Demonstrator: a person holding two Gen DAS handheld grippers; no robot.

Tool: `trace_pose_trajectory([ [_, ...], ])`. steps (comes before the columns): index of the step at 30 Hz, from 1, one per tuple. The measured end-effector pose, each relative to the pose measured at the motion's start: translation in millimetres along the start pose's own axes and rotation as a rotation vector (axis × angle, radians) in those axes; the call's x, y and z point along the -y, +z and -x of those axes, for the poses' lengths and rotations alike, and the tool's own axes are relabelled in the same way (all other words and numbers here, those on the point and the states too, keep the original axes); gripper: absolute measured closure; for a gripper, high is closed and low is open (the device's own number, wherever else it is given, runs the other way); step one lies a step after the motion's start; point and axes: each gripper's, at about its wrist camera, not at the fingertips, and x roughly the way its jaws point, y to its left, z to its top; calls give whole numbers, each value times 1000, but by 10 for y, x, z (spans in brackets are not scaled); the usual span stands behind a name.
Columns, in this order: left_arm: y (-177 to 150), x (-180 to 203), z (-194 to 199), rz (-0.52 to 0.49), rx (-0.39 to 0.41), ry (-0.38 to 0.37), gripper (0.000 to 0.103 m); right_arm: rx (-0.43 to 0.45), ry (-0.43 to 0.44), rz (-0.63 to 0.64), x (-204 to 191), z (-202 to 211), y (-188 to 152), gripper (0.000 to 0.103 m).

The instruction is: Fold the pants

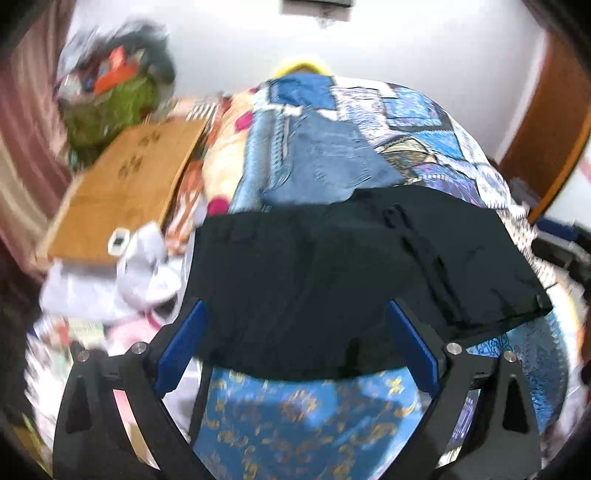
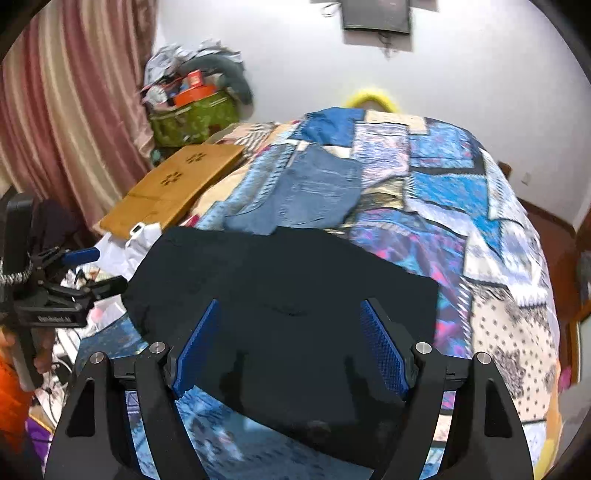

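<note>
Slippage is the risk: black pants point(image 2: 280, 295) lie folded on the bed point(image 2: 480, 229) beside jeans point(image 2: 314, 188), left gripper point(image 1: 295, 339) and right gripper point(image 2: 288, 343) fingers wide (holding nothing), so a shallow pinch could undo layers.

blurred: green basket point(image 1: 110, 107) clutter | cut off: wall frame point(image 2: 376, 16) (top edge)

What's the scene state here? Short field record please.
surface: bed with patchwork quilt
task item: black pants, lying flat, folded into a block
other garment: folded jeans just behind the black pants
left hand-held gripper: open, above the black pants, holding nothing
right hand-held gripper: open, above the black pants, holding nothing
beside bed: wooden board, green bag of clutter
</note>
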Motion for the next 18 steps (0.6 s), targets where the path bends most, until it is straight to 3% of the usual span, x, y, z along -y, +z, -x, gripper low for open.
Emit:
trace_pose_trajectory([
  [7, -355, -470, -151, 224, -143, -114, 6, -160, -33, 124, -297, -551, -199, 28],
  [13, -525, -487, -393, 335, -246, -275, 6, -184, -18, 111, -241, -572, -268, 28],
  [18, -552, -406, -665, 378, -296, -334, 6, -182, -14, 112, -276, -556, -314, 28],
])
